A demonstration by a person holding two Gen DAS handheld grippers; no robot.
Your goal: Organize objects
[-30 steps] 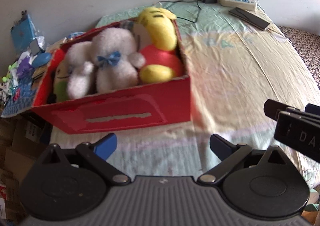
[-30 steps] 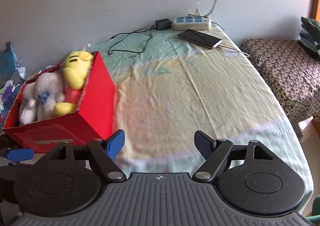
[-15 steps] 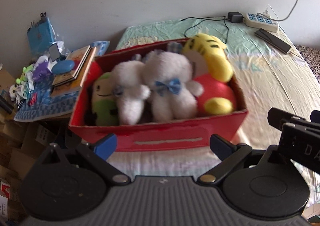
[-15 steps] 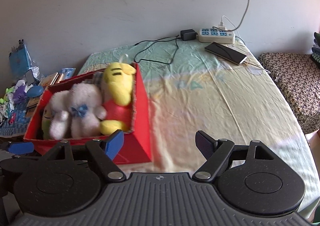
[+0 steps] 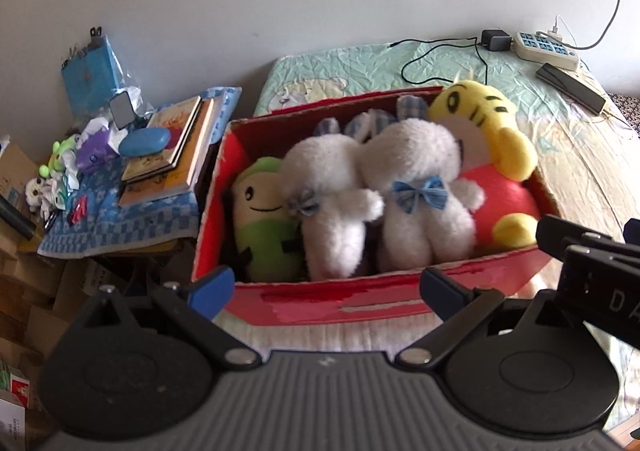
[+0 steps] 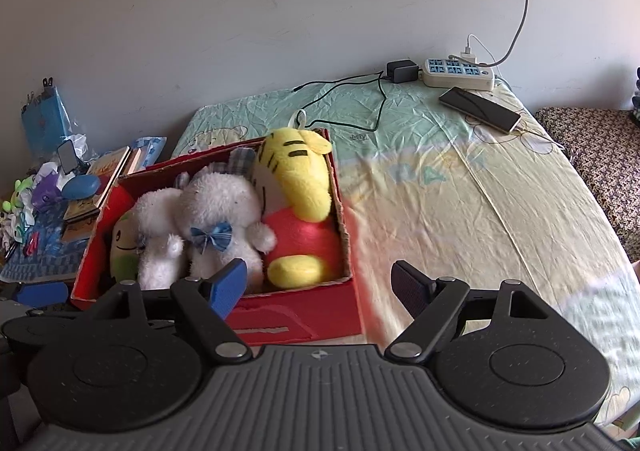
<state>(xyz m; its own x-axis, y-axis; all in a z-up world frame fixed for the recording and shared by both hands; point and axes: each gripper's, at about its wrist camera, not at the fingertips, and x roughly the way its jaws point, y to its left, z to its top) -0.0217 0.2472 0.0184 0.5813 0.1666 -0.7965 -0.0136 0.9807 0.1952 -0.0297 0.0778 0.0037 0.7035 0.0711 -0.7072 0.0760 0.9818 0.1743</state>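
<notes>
A red cardboard box (image 5: 360, 307) (image 6: 304, 315) sits at the left edge of the bed. Packed inside are a green plush (image 5: 264, 219) (image 6: 122, 247), two white plush animals with blue bows (image 5: 416, 195) (image 6: 220, 219) and a yellow tiger plush in red (image 5: 492, 155) (image 6: 300, 187). My left gripper (image 5: 324, 291) hangs open just in front of the box's near wall, holding nothing. My right gripper (image 6: 320, 287) is open and empty over the box's near right corner. Part of the right gripper's body (image 5: 592, 271) shows at the right of the left wrist view.
A cluttered side table (image 5: 120, 187) with books, a blue case and small toys stands left of the box. At the bed's far end lie a power strip (image 6: 458, 73), a charger with cable (image 6: 400, 71) and a phone (image 6: 480, 109). A patterned seat (image 6: 600, 155) is on the right.
Both views have swung left and drawn back, so the box now sits centred with all the plush toys visible. Both grippers stayed open and empty.
</notes>
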